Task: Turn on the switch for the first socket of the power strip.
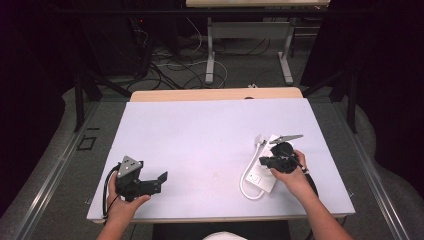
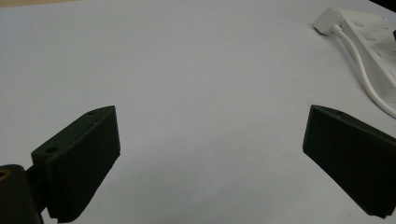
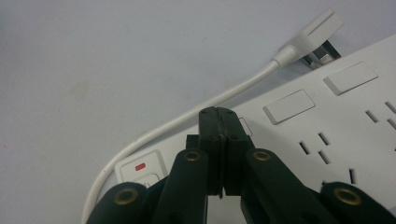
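Right gripper point(image 3: 223, 114) closest to lens in the right gripper view: jaws pressed fully together, nothing visible between them, tips over the white power strip point(image 3: 336, 121). Can't tell if the tips touch the strip surface. Strip is cut off at the right and bottom edges of that view; visible are flat rectangular buttons, several socket slots, and a switch with a red mark point(image 3: 140, 166) at the near-left end. White cable point(image 3: 187, 122) curves off that end to a flat white plug point(image 3: 314, 35), prongs resting against the strip's far edge.

High view: right hand point(image 1: 289, 172) and right gripper point(image 1: 272, 161) cover much of the power strip point(image 1: 260, 181), which lies on the right side of the white table point(image 1: 200, 140); the cable point(image 1: 246, 177) loops on its left. Sockets unreadable from up there.

Left gripper point(image 1: 161, 179), held in the left hand point(image 1: 122, 200) near the front-left of the table: jaws wide apart, holding nothing. In the left gripper view, bare table between the left gripper point(image 2: 210, 154) jaws; power strip end point(image 2: 369, 37) and plug point(image 2: 327, 21) cropped in the top-right corner.
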`<move>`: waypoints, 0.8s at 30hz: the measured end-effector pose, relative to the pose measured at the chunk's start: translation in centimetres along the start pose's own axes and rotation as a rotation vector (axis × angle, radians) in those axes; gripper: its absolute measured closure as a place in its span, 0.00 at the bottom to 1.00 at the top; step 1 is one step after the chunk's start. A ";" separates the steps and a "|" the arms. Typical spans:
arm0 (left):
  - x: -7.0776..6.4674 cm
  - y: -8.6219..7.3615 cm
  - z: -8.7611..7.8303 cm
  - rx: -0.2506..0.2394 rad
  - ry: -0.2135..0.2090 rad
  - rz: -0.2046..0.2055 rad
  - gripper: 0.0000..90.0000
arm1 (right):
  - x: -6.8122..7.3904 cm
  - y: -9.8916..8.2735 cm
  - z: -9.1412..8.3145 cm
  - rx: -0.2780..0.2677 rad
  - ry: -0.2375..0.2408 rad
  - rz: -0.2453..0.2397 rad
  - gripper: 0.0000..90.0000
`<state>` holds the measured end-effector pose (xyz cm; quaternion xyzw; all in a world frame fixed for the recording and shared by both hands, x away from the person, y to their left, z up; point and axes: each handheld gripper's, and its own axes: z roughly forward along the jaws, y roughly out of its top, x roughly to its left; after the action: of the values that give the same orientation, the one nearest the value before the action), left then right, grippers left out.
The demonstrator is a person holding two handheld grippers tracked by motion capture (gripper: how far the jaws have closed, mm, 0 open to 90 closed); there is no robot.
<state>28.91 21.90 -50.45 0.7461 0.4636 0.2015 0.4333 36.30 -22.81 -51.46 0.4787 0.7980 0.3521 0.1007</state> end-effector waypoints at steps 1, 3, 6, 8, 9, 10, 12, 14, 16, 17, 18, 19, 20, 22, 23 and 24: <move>0.0 0.0 0.0 0.000 0.000 0.000 0.04 | 0.0 0.0 0.1 0.002 0.003 -0.002 1.00; 0.0 0.0 0.0 0.001 0.000 -0.001 0.04 | 0.0 -0.1 0.2 0.002 0.004 -0.008 1.00; 0.0 0.0 0.0 0.001 0.000 -0.002 0.04 | 0.1 -0.1 0.4 0.009 0.002 -0.013 1.00; 0.0 0.0 0.0 0.002 0.000 -0.003 0.04 | 0.1 -0.1 0.5 0.013 0.003 -0.013 1.00; 0.0 0.0 0.0 0.002 0.000 -0.004 0.04 | 0.1 -0.1 0.5 0.015 0.004 -0.013 1.00; 0.0 0.0 0.0 0.002 0.000 -0.004 0.04 | 0.2 -0.1 0.6 0.016 0.004 -0.013 1.00; 0.0 0.0 0.0 0.002 -0.001 -0.005 0.04 | 0.2 -0.2 0.7 0.022 0.000 -0.016 1.00; 0.0 0.0 0.0 0.003 -0.001 -0.005 0.05 | 0.3 -0.2 0.9 0.024 0.000 -0.012 1.00; 0.0 0.0 0.0 0.004 0.002 0.003 0.04 | 0.3 -0.2 1.0 0.028 -0.004 -0.018 1.00; 0.1 0.0 0.0 0.005 0.003 0.005 0.05 | 0.3 -0.2 1.1 0.027 -0.004 -0.016 1.00; 0.1 0.0 0.0 0.004 0.003 0.006 0.05 | 0.3 -0.2 1.1 0.027 -0.004 -0.016 1.00; 0.0 0.0 0.1 0.004 -0.001 -0.004 0.05 | 0.3 -0.3 1.2 0.034 -0.004 -0.027 1.00; 0.0 0.0 0.1 0.004 -0.001 -0.003 0.05 | 0.3 -0.3 1.2 0.029 -0.007 -0.027 1.00; 0.0 0.0 0.1 0.004 -0.001 -0.004 0.05 | 0.3 -0.3 1.2 0.031 -0.008 -0.027 1.00; 0.0 0.0 0.1 0.005 -0.001 -0.004 0.05 | 0.3 -0.3 1.2 0.030 -0.010 -0.032 1.00; 0.0 0.0 0.1 0.005 -0.001 -0.004 0.05 | 0.4 -0.3 1.2 0.031 -0.012 -0.032 1.00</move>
<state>28.95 21.89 -50.52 0.7464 0.4654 0.1992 0.4320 36.52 -22.02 -52.47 0.4697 0.8101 0.3353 0.1039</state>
